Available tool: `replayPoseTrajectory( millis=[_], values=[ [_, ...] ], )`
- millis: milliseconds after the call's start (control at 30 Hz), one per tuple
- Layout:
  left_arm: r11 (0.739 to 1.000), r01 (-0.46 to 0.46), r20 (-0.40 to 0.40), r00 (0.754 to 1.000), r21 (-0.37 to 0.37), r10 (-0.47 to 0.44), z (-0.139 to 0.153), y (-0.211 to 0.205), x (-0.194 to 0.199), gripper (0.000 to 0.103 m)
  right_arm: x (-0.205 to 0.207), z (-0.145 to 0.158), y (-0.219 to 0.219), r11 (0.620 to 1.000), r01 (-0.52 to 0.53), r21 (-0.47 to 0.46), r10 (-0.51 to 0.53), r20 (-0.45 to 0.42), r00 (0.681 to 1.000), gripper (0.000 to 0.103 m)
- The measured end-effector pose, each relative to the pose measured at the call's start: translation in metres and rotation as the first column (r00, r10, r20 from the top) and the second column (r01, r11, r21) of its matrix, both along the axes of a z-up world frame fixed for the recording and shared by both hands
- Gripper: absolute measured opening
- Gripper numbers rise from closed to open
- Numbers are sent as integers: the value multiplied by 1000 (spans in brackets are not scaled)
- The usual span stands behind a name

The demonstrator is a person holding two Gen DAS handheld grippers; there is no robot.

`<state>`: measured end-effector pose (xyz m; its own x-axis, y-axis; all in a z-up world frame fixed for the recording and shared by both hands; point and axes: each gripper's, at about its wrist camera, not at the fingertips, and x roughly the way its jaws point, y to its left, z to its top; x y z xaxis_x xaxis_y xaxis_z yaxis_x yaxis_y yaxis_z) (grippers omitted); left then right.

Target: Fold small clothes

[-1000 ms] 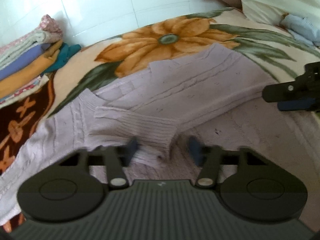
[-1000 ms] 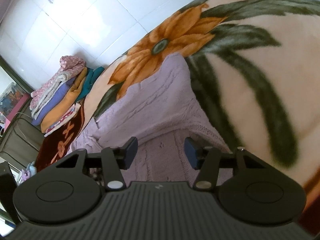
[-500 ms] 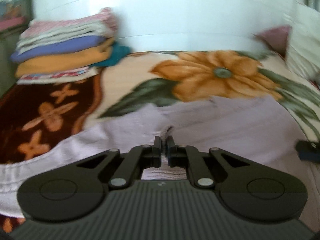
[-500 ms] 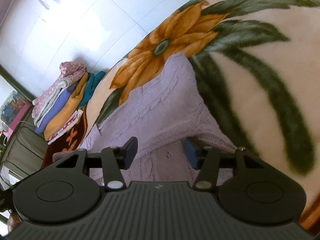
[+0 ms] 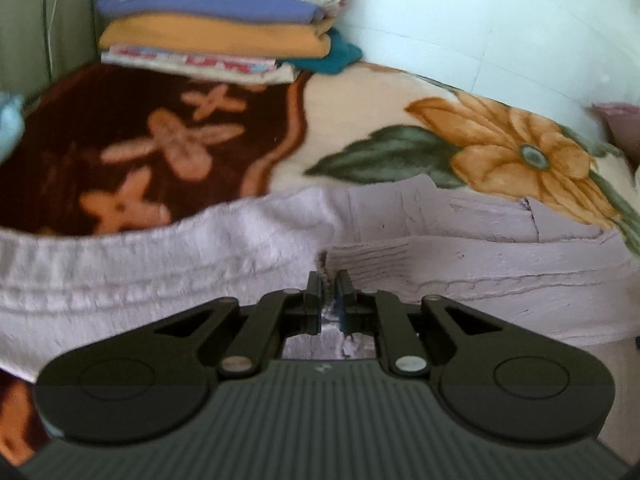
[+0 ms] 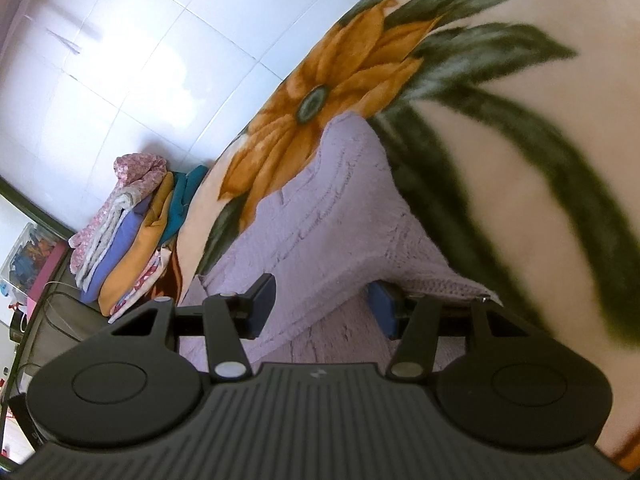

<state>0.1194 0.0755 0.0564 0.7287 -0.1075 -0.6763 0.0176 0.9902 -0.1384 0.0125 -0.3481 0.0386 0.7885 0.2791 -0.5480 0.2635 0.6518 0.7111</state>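
Left wrist view: floral blanket (image 5: 352, 120), then lilac sweater (image 5: 480, 248) spread across it; left gripper (image 5: 329, 294), open a second ago, now pinches a sleeve cuff, probably (blurred), ready to fold. Right gripper (image 6: 322, 306) hovers with fingers apart over the sweater's other edge.

Lilac knit sweater (image 5: 460, 256), cable/rib texture, lies spread on the floral blanket just below the big orange flower, one panel already folded over the body. Its sleeve (image 5: 168, 256) stretches out flat to the left onto the dark-brown patterned part, and a bit of the knit near the sleeve's base is pinched up. In the right wrist view the sweater (image 6: 320, 224) shows a folded edge running diagonally.
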Motion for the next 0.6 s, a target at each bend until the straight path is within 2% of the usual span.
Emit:
replayPoseTrajectory(
  millis=[100,167,233,267,300,367,400,467,600],
  values=[
    [999,10,-8,1000,-34,-10,-4,5,2,13,2,0,-3,1000,12,9,-12,0,1000,55],
    [999,22,0,1000,-39,-22,-4,6,5,20,3,0,-5,999,28,24,-27,-2,1000,49],
    [998,42,10,999,-44,-42,-3,6,8,27,4,-1,-7,999,41,27,-41,-2,999,37],
    [998,50,12,999,-45,-49,-3,6,11,28,4,-1,-7,999,45,19,-45,-2,999,20],
    [998,58,14,998,-39,-58,-4,6,13,26,5,0,-8,999,44,4,-44,-2,999,12],
    [997,80,29,996,17,-80,-3,2,17,22,2,3,-9,998,57,-37,-57,5,998,11],
    [994,88,35,995,64,-90,-3,-1,18,14,1,5,-10,996,64,-54,-63,12,998,11],
    [986,86,39,995,139,-92,-6,-6,19,14,-3,8,-12,993,79,-89,-77,25,997,11],
    [977,95,7,995,190,-98,-15,-6,23,14,-6,0,-22,993,82,-86,-83,-4,997,11]
  ],
)
